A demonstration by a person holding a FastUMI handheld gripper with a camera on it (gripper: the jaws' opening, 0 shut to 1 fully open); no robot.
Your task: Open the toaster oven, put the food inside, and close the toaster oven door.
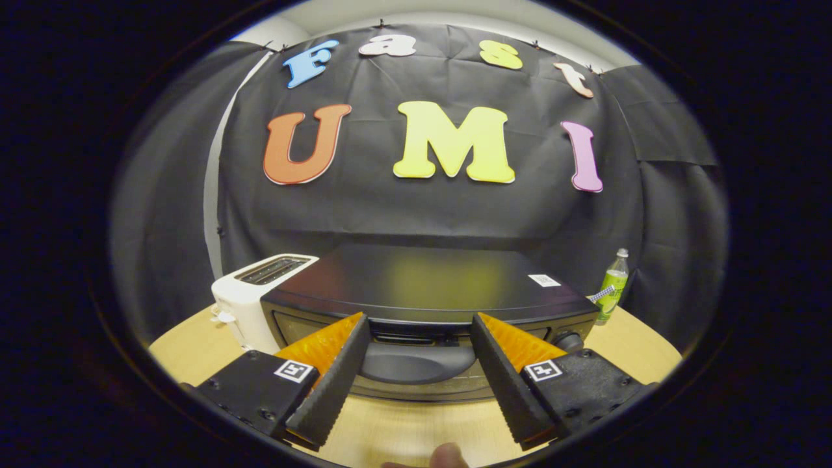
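Black toaster oven (429, 286) faces spread jaws

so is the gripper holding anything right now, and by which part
Nothing is held. The gripper is open, its fingers spread to either side of the toaster oven door handle, not touching it.

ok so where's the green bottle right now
In the gripper view, the green bottle stands on the table beside the toaster oven, at its knob end, beyond the open gripper.
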